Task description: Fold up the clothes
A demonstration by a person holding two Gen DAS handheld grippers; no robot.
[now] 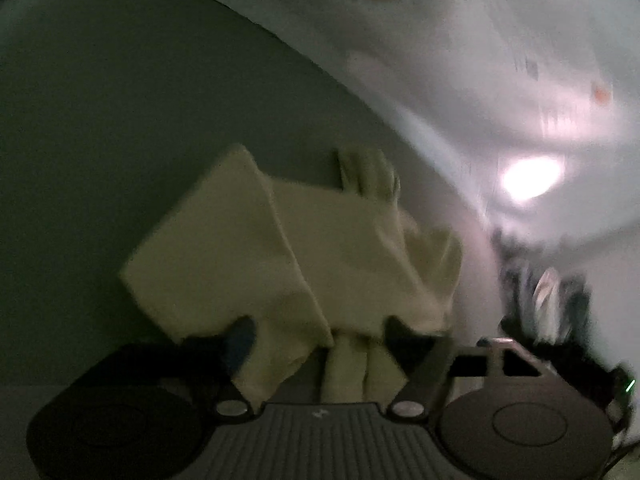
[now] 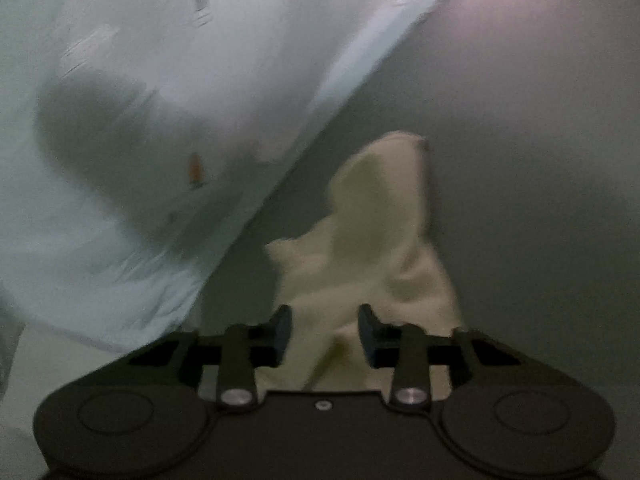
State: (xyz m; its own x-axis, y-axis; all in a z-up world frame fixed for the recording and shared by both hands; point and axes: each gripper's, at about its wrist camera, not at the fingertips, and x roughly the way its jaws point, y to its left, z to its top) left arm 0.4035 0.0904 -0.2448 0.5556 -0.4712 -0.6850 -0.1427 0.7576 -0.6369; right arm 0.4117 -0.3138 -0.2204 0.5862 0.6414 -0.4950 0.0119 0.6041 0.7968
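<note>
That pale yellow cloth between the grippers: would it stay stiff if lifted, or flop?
The pale yellow cloth would probably flop: it already bunches and creases between the left gripper's fingers. It looks thin, so likely light. In the right wrist view it drapes in soft folds past the right gripper, whose jaws stand apart, so it may slip free.
</note>
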